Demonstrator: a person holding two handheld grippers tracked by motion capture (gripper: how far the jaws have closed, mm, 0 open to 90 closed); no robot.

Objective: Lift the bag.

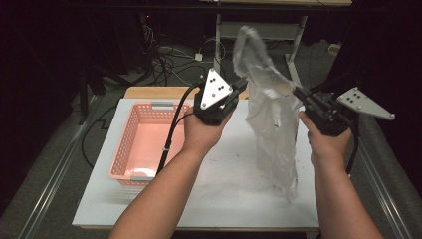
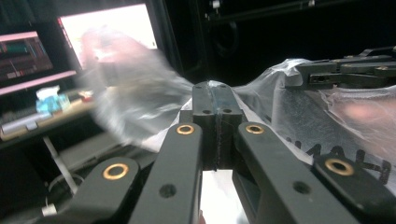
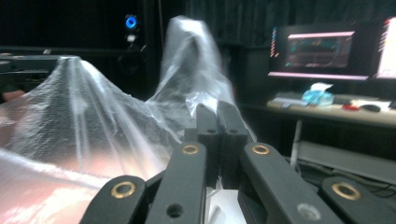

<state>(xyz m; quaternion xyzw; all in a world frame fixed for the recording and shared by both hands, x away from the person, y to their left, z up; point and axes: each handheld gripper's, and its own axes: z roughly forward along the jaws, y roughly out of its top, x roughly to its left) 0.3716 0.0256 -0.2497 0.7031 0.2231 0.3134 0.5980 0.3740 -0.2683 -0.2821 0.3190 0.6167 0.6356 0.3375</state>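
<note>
1. Bag: a clear plastic bag [image 1: 271, 124] hangs upright above the white bench [image 1: 224, 189], long axis vertical, mouth up, bottom end just over the bench.
2. Left claw [image 1: 242, 83] is clenched on the bag's top edge; right claw [image 1: 297, 92] is clenched on the opposite edge.
3. Dark lettering on the film is too blurred to read.
4. Pink basket [image 1: 144, 142] sits left of the bag.
</note>
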